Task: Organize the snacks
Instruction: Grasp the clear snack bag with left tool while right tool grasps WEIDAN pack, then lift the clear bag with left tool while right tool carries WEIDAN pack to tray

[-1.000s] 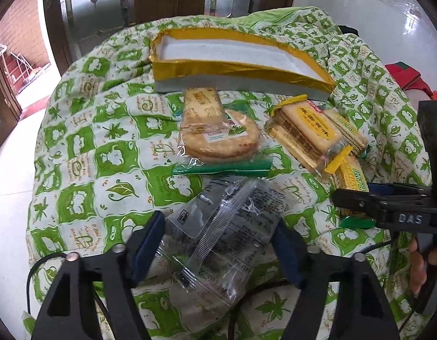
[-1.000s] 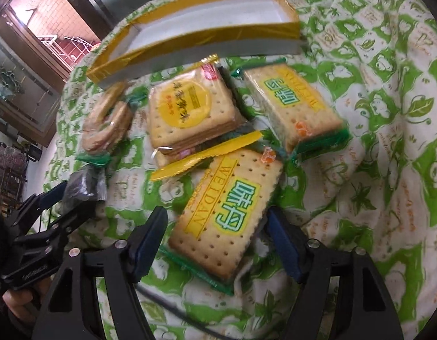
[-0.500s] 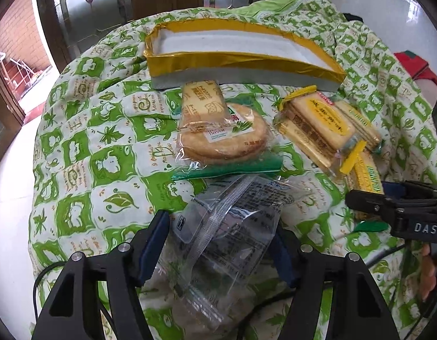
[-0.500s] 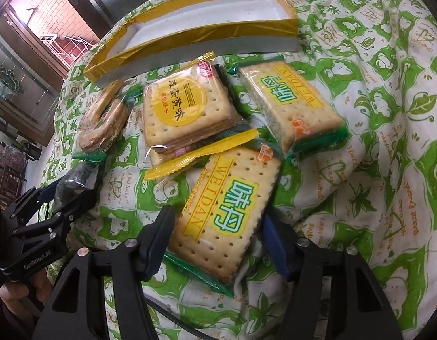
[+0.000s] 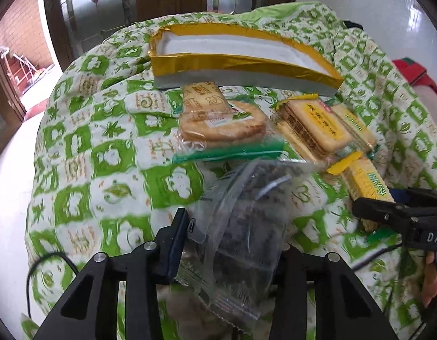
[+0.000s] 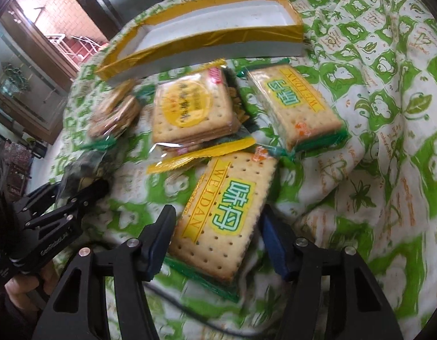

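Observation:
My left gripper is shut on a clear dark-filled snack packet, lifted slightly off the green patterned cloth. My right gripper is closed on the near WEIDAN cracker pack. A second WEIDAN pack, a yellow-label cracker pack and a round biscuit bag lie between the grippers and the empty gold-rimmed box at the back. The box also shows in the right wrist view.
The snacks lie on a table covered with green-and-white cloth that drops off at the left and right. A black cable runs under my right gripper. Doors and floor lie beyond the table.
Both grippers have closed from open onto their packs. The left one has raised the clear packet a little; the right one has squeezed in on the WEIDAN pack.

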### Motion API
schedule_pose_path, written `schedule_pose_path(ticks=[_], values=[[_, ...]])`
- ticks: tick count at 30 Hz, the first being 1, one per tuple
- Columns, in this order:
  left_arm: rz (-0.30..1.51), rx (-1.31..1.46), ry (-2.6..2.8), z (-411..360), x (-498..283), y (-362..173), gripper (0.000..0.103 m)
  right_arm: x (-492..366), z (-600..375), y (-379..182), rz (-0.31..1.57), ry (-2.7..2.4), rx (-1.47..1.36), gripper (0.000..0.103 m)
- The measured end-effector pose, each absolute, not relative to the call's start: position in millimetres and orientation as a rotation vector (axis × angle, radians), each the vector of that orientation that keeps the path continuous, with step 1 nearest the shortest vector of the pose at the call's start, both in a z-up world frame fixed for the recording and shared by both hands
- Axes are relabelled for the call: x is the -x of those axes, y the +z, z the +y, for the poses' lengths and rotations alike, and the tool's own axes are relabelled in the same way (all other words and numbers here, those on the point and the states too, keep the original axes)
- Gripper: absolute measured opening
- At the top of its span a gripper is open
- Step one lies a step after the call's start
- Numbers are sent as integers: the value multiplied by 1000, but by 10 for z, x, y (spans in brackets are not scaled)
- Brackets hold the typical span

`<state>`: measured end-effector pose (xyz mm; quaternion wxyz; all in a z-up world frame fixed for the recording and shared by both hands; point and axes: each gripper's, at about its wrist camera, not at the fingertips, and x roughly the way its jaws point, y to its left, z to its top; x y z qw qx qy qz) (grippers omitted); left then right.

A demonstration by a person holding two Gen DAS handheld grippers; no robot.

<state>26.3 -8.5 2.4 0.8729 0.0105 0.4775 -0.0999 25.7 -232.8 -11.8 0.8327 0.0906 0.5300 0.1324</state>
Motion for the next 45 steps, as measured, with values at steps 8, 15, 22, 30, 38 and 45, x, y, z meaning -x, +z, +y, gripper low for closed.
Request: schedule_pose_path(ticks=[8,15,22,30,38,45], values=[[985,30,-224,-57,-59,72,38,-80,-2379,-14,1106,323,-217,51],[986,64,-248,-24,-4,76,33,-2,-2441,27,1102,327,-232,49],[993,37,-236,-90,-126,55,42,-37,-2413,-29,1129,306,-203,50],[972,37,-229,-132,-164,50,36,-107,-2395,-73,1131,315,-220,48],[927,107,-267,-79,43,213,33,112,-2454,162,1093,388,-252,48],[895,117,-286,-126,113,352,33,189,-2498,264,1062,400,-259,48]])
